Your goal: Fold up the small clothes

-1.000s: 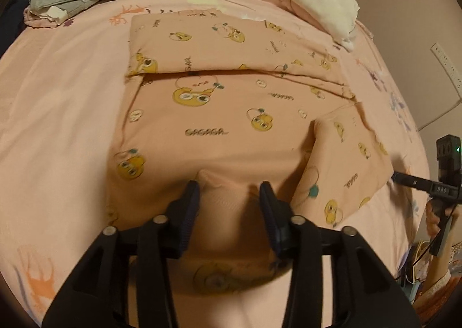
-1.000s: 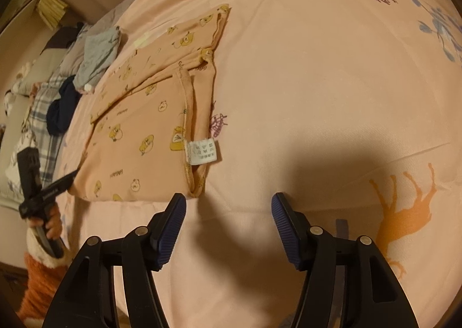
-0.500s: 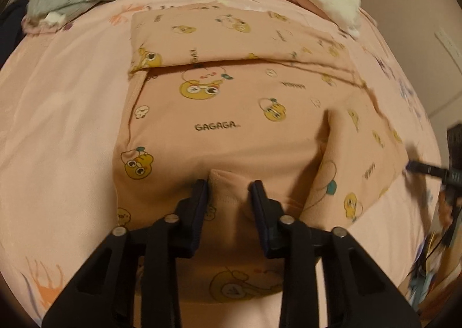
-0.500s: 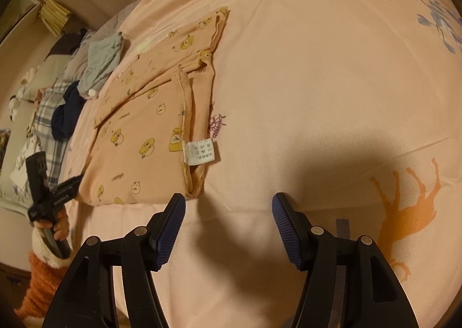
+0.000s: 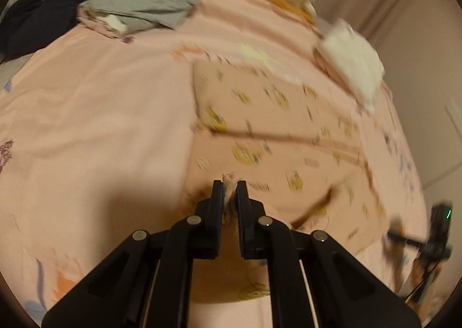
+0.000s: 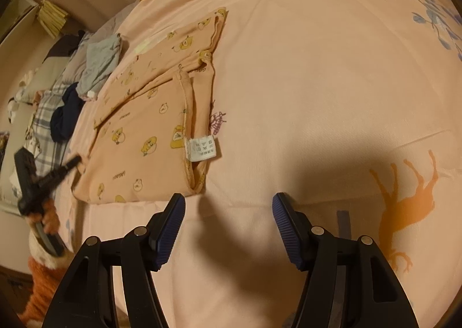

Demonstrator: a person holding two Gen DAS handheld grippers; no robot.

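Note:
A peach garment (image 5: 274,131) with yellow cartoon prints lies spread on the pink bed sheet (image 5: 101,126), blurred in the left wrist view. My left gripper (image 5: 229,192) is shut on a ribbed fold of that garment (image 5: 230,179), and the cloth rises from the bed up to the pads. In the right wrist view the same garment (image 6: 144,131) shows a white care label (image 6: 202,149) at its near corner. My right gripper (image 6: 228,212) hangs open over bare sheet just in front of that corner, holding nothing.
At the far end of the bed lie a grey garment (image 5: 144,5), a dark navy one (image 5: 37,25) and folded white clothes (image 5: 352,59). A plaid cloth (image 6: 46,131) lies past the left side of the bed. A wall stands close on the right.
My left gripper's jaws closed on the garment's ribbed fold and lifted it, and its view swung over the bed. The right gripper has stayed still and open.

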